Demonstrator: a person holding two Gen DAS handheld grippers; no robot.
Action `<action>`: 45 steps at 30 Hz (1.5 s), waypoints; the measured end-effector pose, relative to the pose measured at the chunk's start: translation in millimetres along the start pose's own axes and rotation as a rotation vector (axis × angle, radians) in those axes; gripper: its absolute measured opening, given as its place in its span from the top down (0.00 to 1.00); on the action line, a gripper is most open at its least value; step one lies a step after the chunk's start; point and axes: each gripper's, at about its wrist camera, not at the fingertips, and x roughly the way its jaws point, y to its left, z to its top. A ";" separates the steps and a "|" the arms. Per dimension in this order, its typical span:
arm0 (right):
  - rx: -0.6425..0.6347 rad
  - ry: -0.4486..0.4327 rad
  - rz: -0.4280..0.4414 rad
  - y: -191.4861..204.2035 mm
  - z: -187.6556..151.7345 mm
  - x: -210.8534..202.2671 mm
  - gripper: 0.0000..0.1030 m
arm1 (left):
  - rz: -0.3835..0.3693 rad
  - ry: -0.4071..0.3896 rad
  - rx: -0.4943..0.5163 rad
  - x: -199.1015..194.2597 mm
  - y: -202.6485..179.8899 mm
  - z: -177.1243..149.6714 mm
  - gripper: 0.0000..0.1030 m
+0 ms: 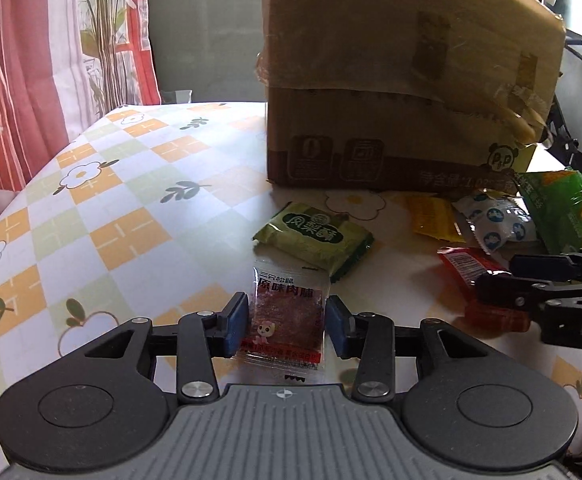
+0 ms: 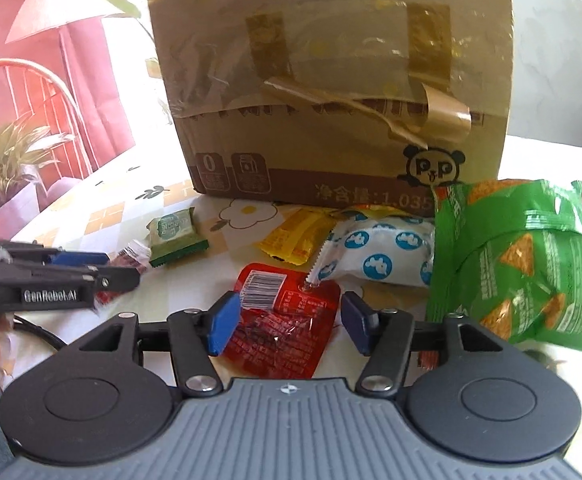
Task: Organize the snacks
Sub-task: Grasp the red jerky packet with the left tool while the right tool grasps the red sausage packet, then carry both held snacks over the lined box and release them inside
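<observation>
Snacks lie on a checked tablecloth in front of a taped cardboard box [image 1: 407,80]. My left gripper [image 1: 286,322] is open, its blue pads on either side of a clear jerky packet [image 1: 287,320] that lies flat on the table. My right gripper [image 2: 287,320] is open around a red foil packet [image 2: 287,320], also flat on the table; this packet shows in the left wrist view [image 1: 471,268]. A green pastry packet [image 1: 315,236] lies just beyond the jerky and shows in the right wrist view [image 2: 177,236].
A yellow packet [image 2: 297,236], a white blue-dotted packet [image 2: 383,256] and a large green chip bag [image 2: 519,264] lie right of centre by the box [image 2: 331,80]. A red-patterned curtain and plants stand left beyond the table edge.
</observation>
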 end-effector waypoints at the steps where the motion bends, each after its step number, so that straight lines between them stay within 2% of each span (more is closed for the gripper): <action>1: -0.012 0.003 -0.002 1.7 -0.8 0.6 0.40 | -0.009 -0.009 -0.006 -1.2 -0.5 -2.1 0.56; 4: -0.038 0.012 -0.005 5.6 -2.2 4.6 0.35 | -0.016 -0.024 0.003 -1.4 0.6 -4.1 0.56; 12: -0.091 0.002 -0.025 10.9 -3.8 10.8 0.34 | -0.031 -0.039 -0.005 -2.5 2.2 -7.0 0.51; 22: -0.082 -0.002 -0.017 10.5 -3.9 10.2 0.34 | -0.023 -0.047 0.034 -2.6 -1.4 -9.7 0.49; 23: -0.079 -0.006 -0.019 10.1 -3.9 9.9 0.35 | -0.027 -0.052 0.028 -3.3 0.3 -9.9 0.57; 24: -0.074 -0.009 -0.020 10.1 -4.1 9.3 0.37 | -0.044 -0.058 0.012 -4.1 3.4 -10.2 0.61; 25: -0.069 -0.012 -0.019 9.3 -4.3 8.7 0.43 | -0.064 -0.060 -0.008 -4.6 6.8 -10.3 0.61; 27: -0.063 -0.017 -0.006 8.3 -4.8 7.5 0.47 | -0.077 -0.063 -0.026 -4.3 9.4 -10.7 0.62; 30: -0.084 -0.023 0.027 10.4 -5.7 6.8 0.61 | -0.089 -0.065 -0.034 -3.7 9.8 -10.2 0.62; 38: -0.072 -0.042 0.057 9.8 -6.9 4.6 0.66 | -0.080 -0.084 -0.037 -5.6 8.9 -8.7 0.62; 40: -0.073 -0.060 0.065 9.6 -8.3 1.1 0.72 | -0.077 -0.080 -0.041 -5.6 9.7 -8.8 0.62; 45: -0.094 -0.088 0.092 11.9 -10.5 -3.6 0.81 | -0.062 -0.101 -0.045 -11.4 10.7 -6.8 0.62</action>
